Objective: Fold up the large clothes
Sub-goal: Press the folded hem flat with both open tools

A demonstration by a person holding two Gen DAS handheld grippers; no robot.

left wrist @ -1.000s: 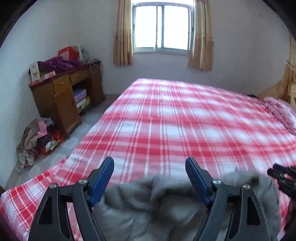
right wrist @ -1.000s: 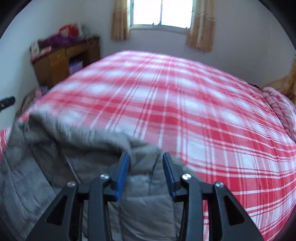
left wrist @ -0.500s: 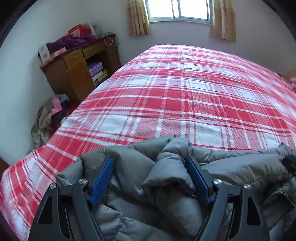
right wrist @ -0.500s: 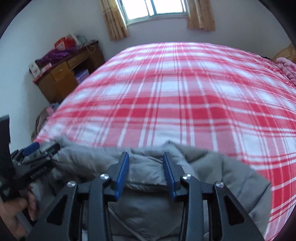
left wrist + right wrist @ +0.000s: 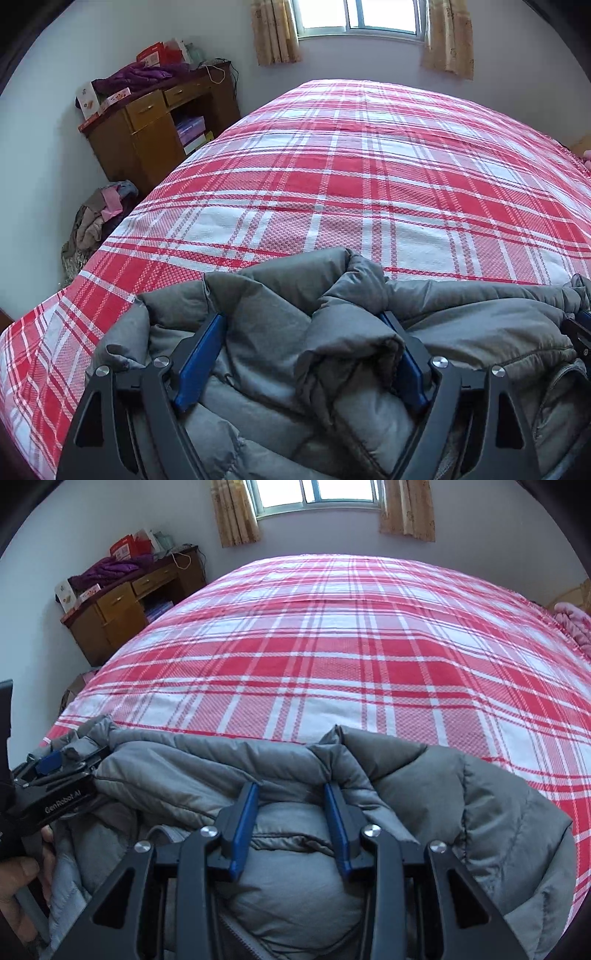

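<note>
A grey puffy jacket [image 5: 480, 325] lies bunched on the near edge of a bed under a red-and-white plaid sheet [image 5: 369, 184]. My left gripper [image 5: 301, 317] stands wide around a thick fold of it. Its jaws are opening, and the padding still fills the gap against both blue pads. My right gripper [image 5: 290, 786] is shut on a narrower fold of the jacket [image 5: 461, 812] near its zip. In the right wrist view the left gripper [image 5: 62, 764] sits at the far left on the jacket's edge, with a hand [image 5: 18, 878] behind it. The right gripper's tip [image 5: 580, 328] shows at the left view's right edge.
A wooden desk [image 5: 147, 129] piled with boxes and purple cloth stands against the left wall. A heap of clothes [image 5: 99, 218] lies on the floor beside the bed. A curtained window [image 5: 358, 18] is on the far wall. Pink bedding [image 5: 576, 627] sits at the far right.
Both grippers have come down towards the bed with the jacket and tipped further downward. The jacket, hanging a second ago, now rests on the sheet.
</note>
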